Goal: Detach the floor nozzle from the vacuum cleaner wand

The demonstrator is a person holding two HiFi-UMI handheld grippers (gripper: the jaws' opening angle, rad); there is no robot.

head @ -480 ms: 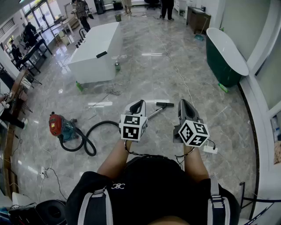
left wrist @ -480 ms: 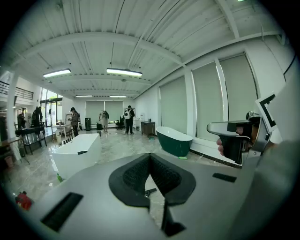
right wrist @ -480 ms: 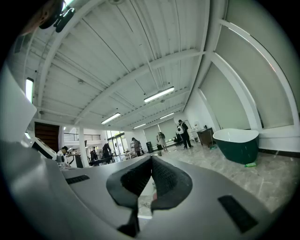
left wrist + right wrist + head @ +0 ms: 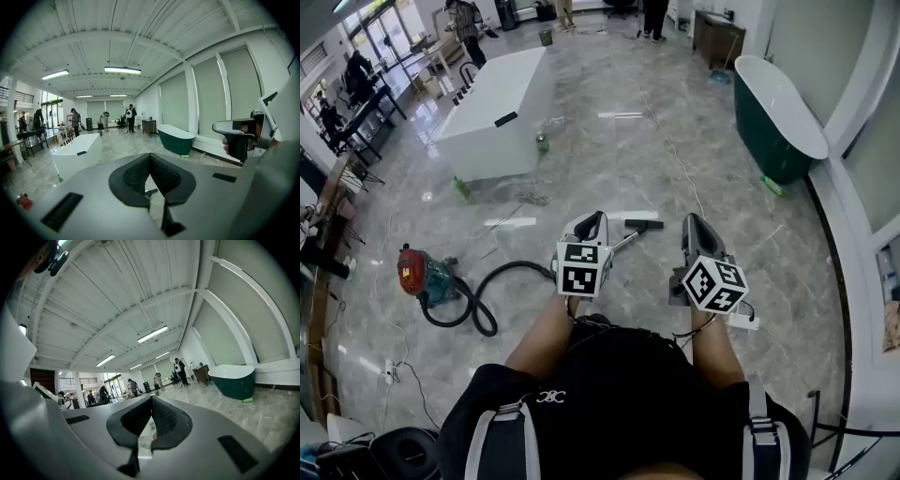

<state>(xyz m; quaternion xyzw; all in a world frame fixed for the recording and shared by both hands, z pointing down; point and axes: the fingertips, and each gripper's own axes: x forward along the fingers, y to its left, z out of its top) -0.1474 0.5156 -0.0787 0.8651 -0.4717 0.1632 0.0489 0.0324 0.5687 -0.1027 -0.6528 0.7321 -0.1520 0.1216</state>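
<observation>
In the head view, the vacuum cleaner's red and teal body (image 4: 420, 274) lies on the marble floor at the left. Its black hose (image 4: 483, 298) loops right to the silver wand (image 4: 628, 241). The black floor nozzle (image 4: 642, 225) sits on the wand's far end. My left gripper (image 4: 598, 217) is held in the air over the wand, shut and empty. My right gripper (image 4: 692, 222) hovers to the right of the nozzle, also shut and empty. In the left gripper view, the shut left gripper (image 4: 150, 161) shows the nozzle (image 4: 151, 191) below the pads. The right gripper (image 4: 151, 403) faces level across the hall.
A white table (image 4: 497, 112) stands far left with a green bottle (image 4: 542, 142) at its foot. A green bathtub (image 4: 778, 117) sits at the right wall. A white power strip (image 4: 745, 322) and thin cables lie on the floor. People stand at the back.
The head view has shifted a little, so the floor objects sit slightly higher and further left in the picture. Both grippers hold the same pose and stay shut.
</observation>
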